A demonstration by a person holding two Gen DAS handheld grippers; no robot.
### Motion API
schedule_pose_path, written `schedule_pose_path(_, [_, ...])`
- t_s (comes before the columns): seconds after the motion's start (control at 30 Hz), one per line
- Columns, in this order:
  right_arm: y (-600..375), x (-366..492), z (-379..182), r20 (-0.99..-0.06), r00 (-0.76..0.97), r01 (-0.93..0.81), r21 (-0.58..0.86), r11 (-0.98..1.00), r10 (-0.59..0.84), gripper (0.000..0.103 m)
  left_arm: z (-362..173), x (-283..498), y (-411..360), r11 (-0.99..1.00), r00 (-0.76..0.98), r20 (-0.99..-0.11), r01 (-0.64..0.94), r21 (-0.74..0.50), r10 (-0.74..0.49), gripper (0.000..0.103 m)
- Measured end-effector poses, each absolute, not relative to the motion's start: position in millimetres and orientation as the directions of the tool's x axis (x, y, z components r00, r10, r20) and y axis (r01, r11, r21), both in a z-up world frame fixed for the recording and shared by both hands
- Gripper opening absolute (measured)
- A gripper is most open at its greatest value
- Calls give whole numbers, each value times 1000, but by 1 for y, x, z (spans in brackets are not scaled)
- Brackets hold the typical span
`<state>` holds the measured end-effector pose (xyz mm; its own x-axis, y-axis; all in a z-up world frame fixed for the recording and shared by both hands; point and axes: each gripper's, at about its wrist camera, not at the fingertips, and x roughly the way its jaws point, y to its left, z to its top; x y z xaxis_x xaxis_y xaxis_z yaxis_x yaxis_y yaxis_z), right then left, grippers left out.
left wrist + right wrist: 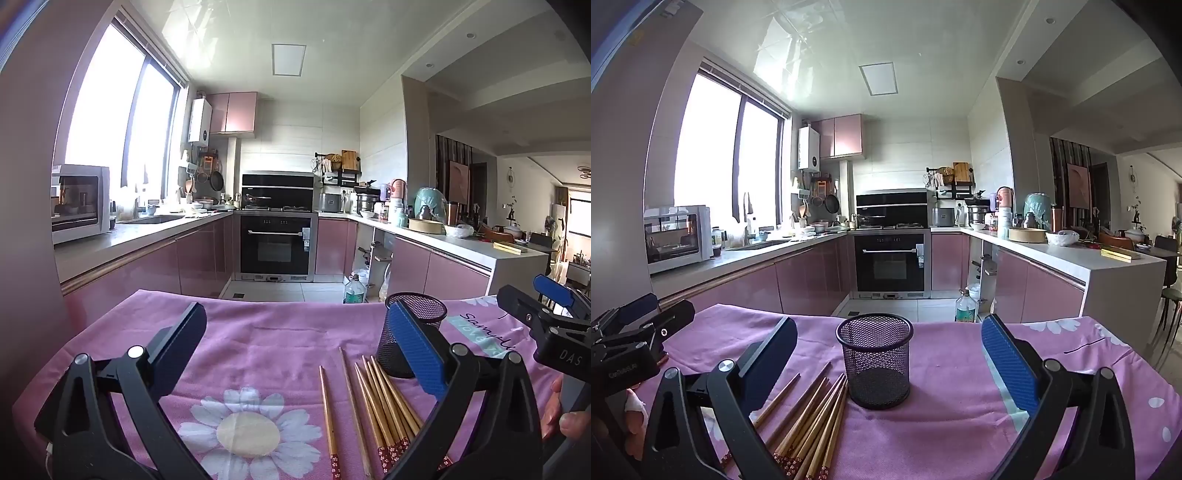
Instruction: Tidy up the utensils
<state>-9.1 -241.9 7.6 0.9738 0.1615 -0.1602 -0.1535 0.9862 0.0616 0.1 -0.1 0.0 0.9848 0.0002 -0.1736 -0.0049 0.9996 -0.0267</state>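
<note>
Wooden chopsticks (812,417) and a mesh cup (874,360) are laid on pink cloth (953,424).
Both the left gripper (295,354) and the right gripper (890,363) are held fully spread (nothing gripped); the cup is framed between the right jaws.

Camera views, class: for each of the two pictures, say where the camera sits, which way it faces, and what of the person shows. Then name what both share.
Left wrist: on the left gripper, facing level across the pink tablecloth into the kitchen; jaws open, right gripper and a hand at right.
Right wrist: on the right gripper, same heading, mesh cup centred; jaws open, left gripper at left.
Shared: chopsticks, mesh cup, tablecloth, oven.
</note>
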Motion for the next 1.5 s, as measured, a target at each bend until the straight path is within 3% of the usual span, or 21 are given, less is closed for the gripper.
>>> schedule_pose_path(1.5, [-242,-9,15,-162,974,-155,53,987,161,97,2,0,-4,999,986,-167,-2,-40,-4,97])
